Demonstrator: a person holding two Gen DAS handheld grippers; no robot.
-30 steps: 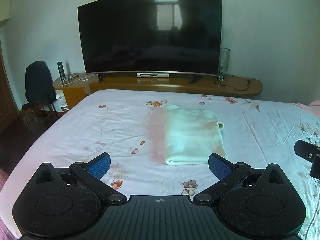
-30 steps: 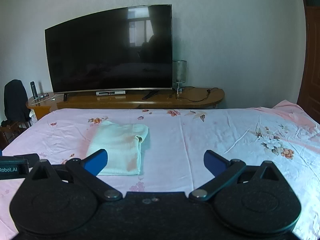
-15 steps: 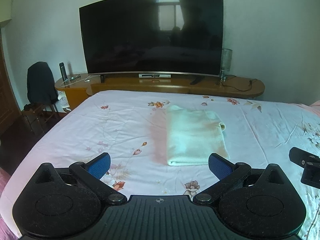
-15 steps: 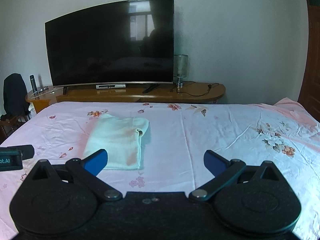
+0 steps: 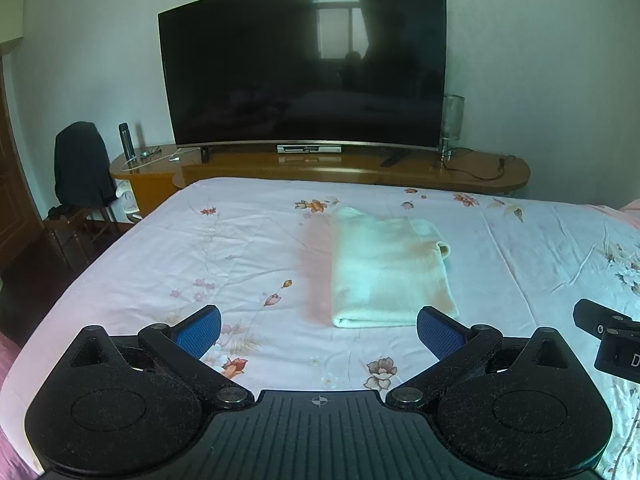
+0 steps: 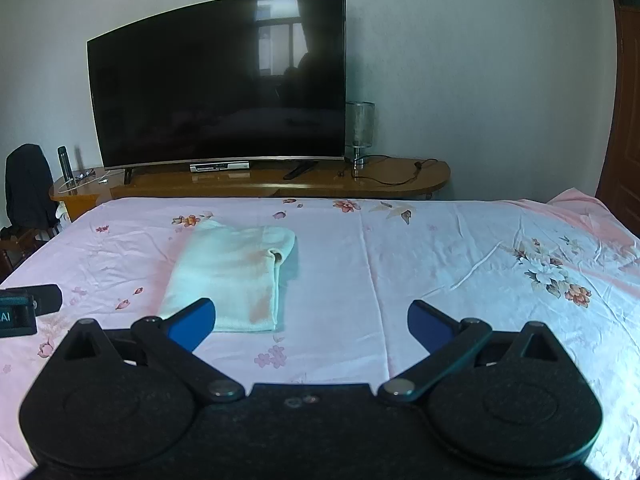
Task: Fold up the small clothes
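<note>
Pale-green folded garment [image 5: 386,270] lies flat mid-bed [image 5: 248,256], toward the far edge. Left gripper [image 5: 319,326] and right gripper [image 6: 311,320] hover spread and empty near the bed's near edge; folding looks finished, so next probably comes withdrawal.

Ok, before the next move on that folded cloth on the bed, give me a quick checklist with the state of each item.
1. Left gripper open and holding nothing: ok.
2. Right gripper open and holding nothing: ok.
3. Pale folded garment lies flat on the bed sheet: ok.
4. Garment apart from both grippers: ok.
5. Fold edges aligned: not ok, a small rolled bit sticks out on its right side.
6. Layers underneath even: cannot tell.
</note>
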